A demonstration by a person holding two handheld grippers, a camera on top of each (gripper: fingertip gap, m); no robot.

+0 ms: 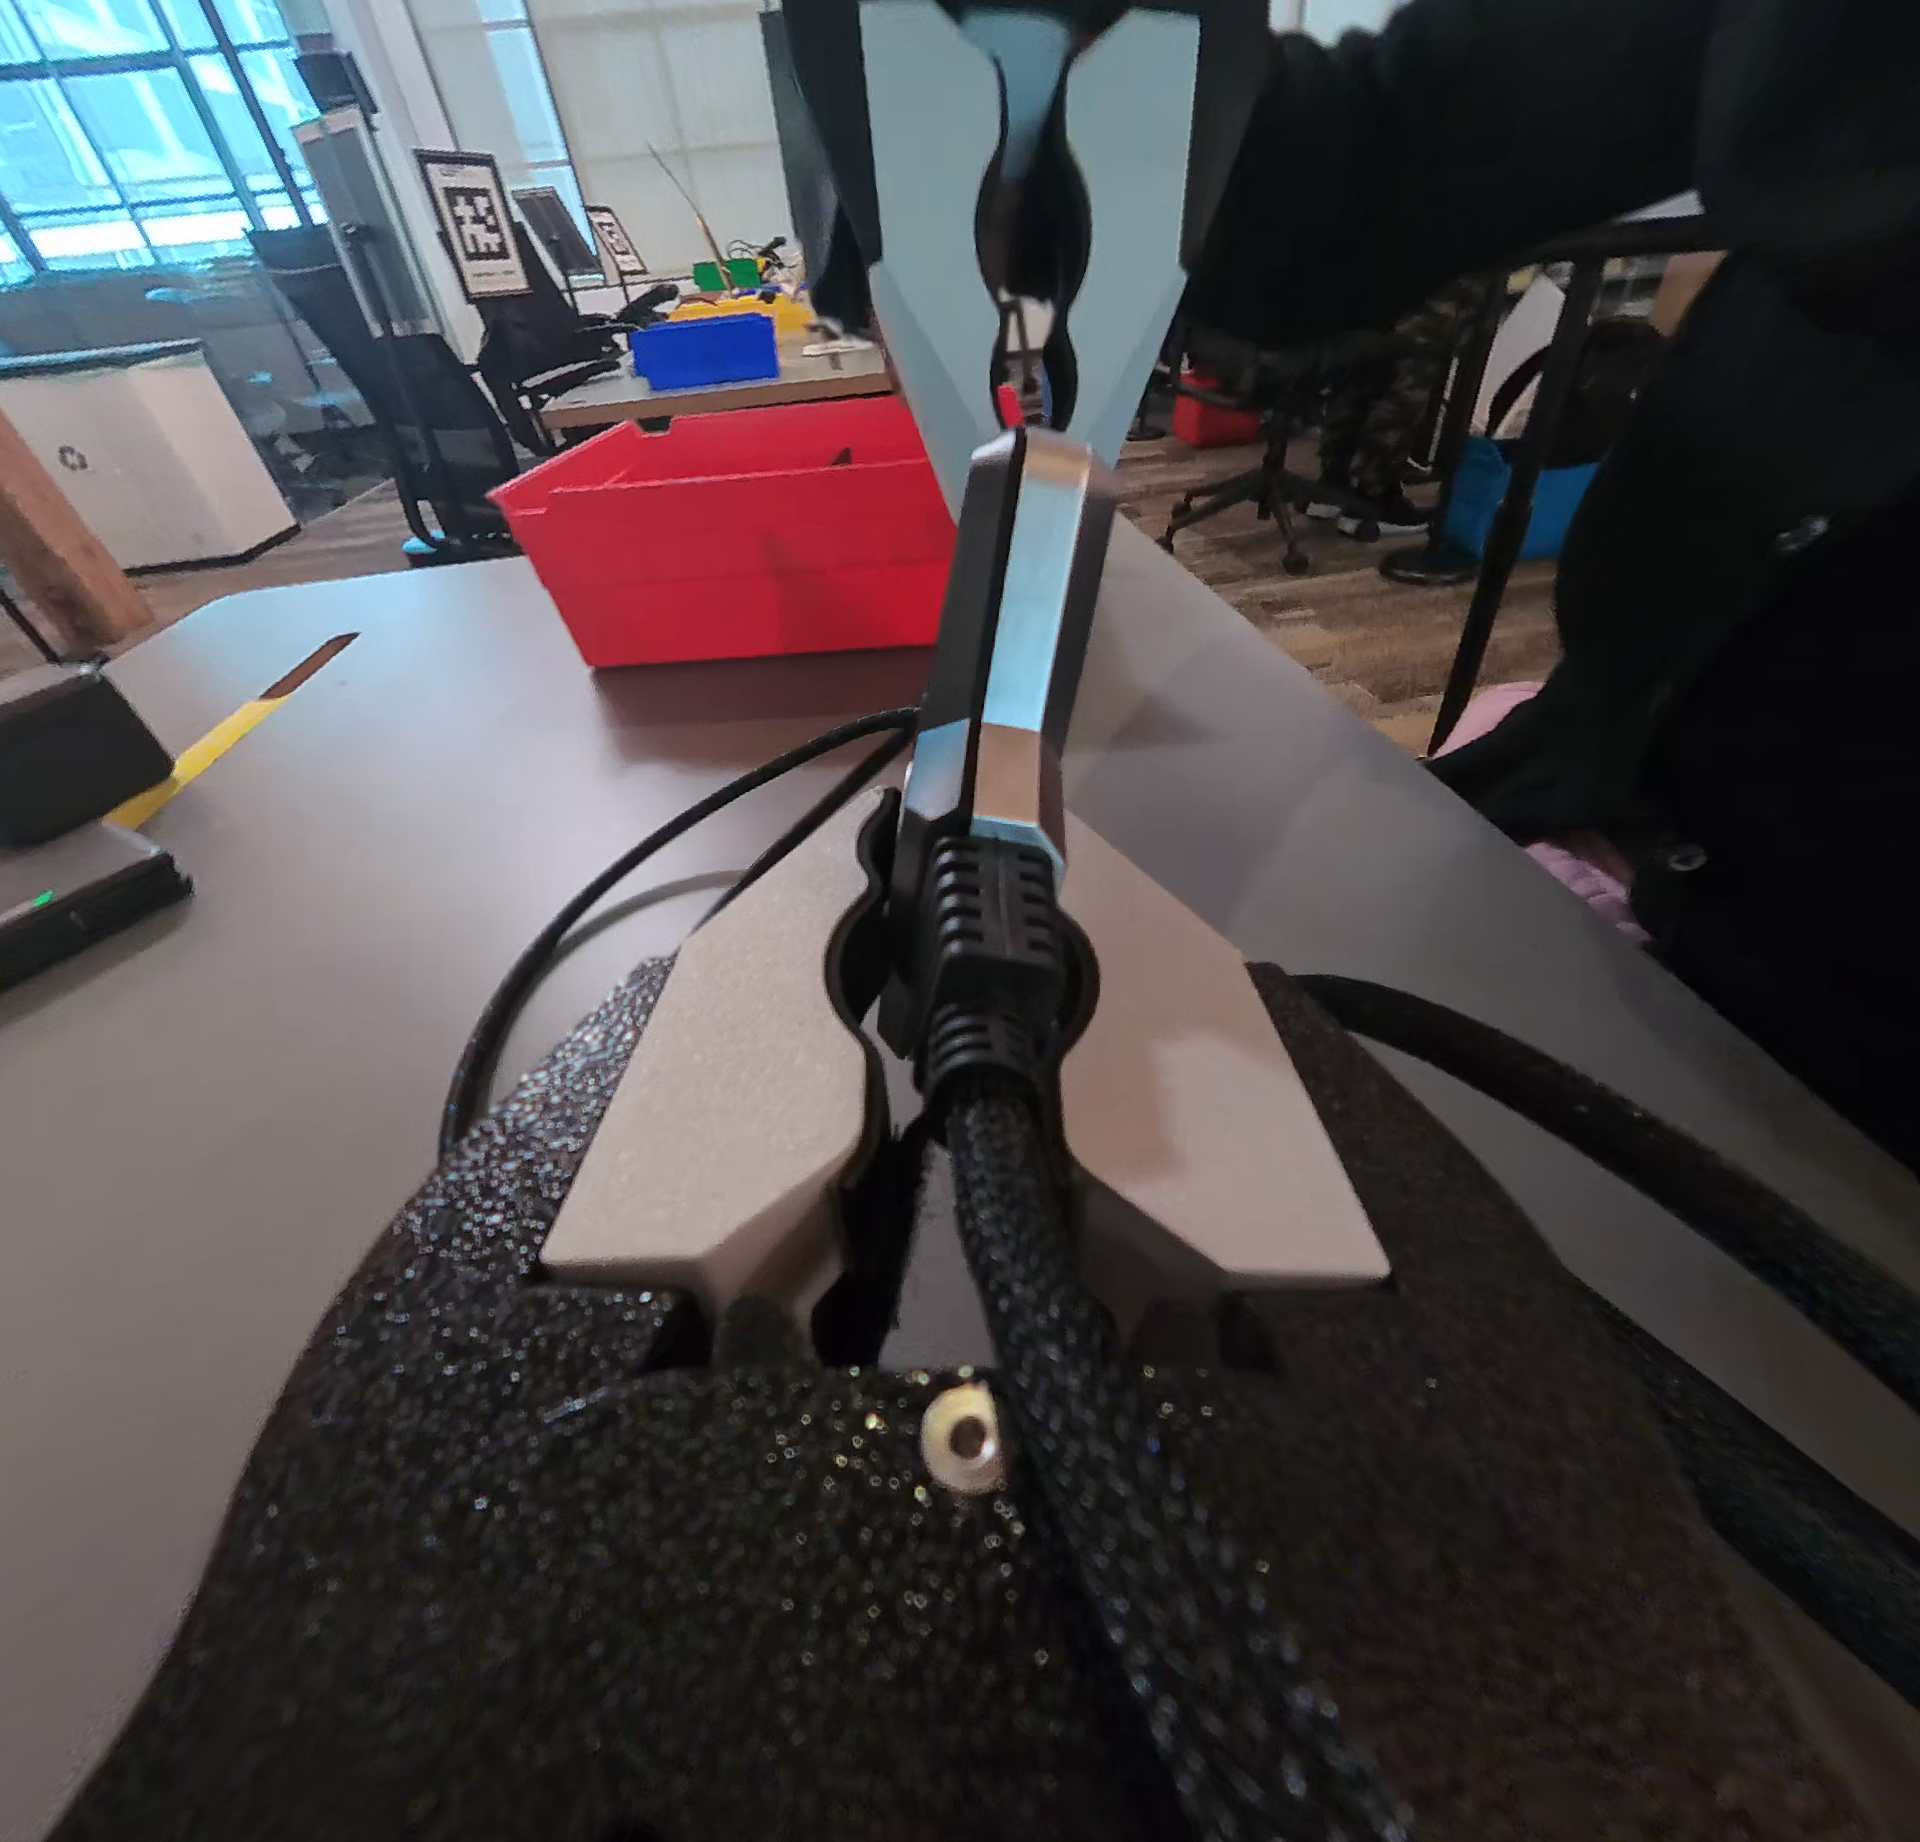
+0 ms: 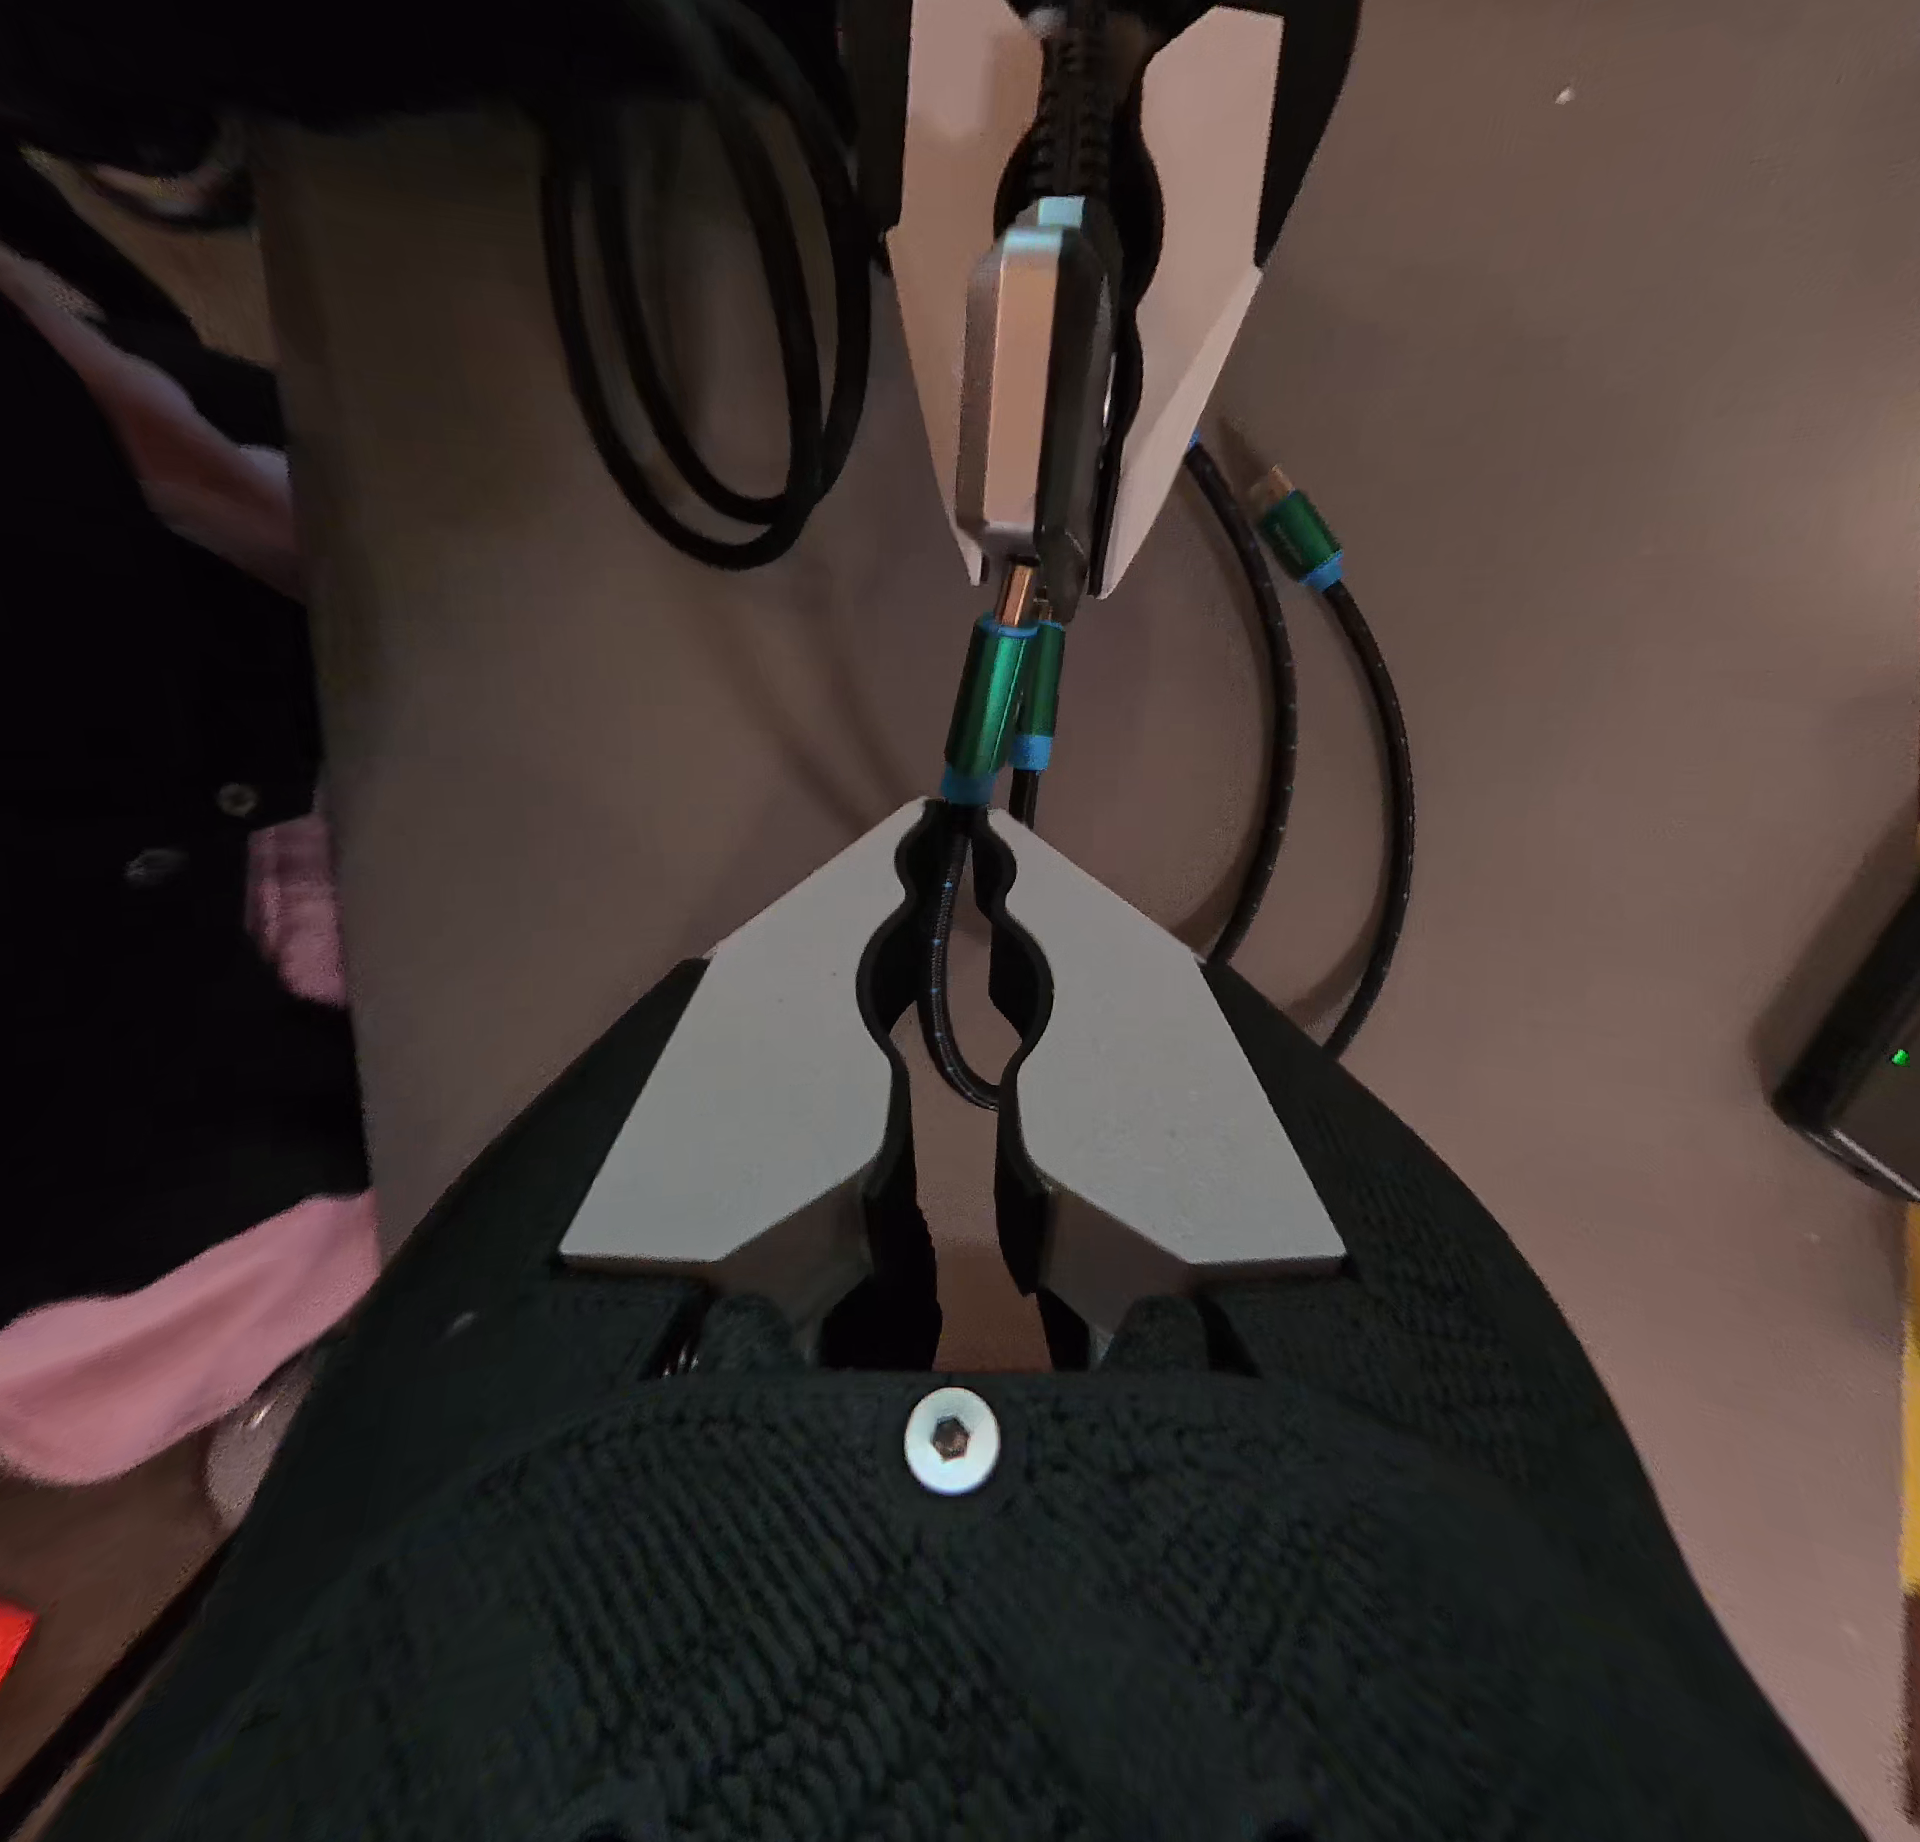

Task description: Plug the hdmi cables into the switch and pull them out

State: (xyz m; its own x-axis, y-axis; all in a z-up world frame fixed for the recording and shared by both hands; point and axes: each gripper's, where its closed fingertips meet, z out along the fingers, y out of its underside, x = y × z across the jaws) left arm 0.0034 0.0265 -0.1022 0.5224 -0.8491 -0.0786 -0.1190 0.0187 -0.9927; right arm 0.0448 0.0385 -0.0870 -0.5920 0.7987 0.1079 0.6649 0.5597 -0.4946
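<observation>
Low in the left wrist view, the left gripper (image 1: 971,951) has its fingers closed on the black ribbed strain relief (image 1: 987,961) of the switch's braided lead (image 1: 1039,1325), which runs back over the gripper body toward the bottom of the frame. Just beyond, at frame centre, the silver switch (image 1: 1013,649) stands up off the brown table (image 1: 364,961), held in the air at a slight tilt. At its far end, toward the top of the frame, the right gripper (image 1: 1023,390) meets it, pointing down.

Over to the right wrist view. At centre the right gripper (image 2: 961,826) is pinched narrow on the braided cable just behind a green hdmi plug (image 2: 982,696). That plug's metal tip sits right at the switch (image 2: 1023,390) port; I cannot tell how deep it is seated. A second green plug (image 2: 1039,691) sits beside it, apparently in the neighbouring port. To the right, a third green plug (image 2: 1294,535) lies loose on the table, well apart.

My read: this is mid-insertion or mid-extraction on the switch's ports. The next move calls for a straight push or pull along the plug's axis, with the left holding the switch steady so nothing levers sideways.

Farthest off, upper middle of the left view, a red bin (image 1: 748,545) sits on the table's back edge.
</observation>
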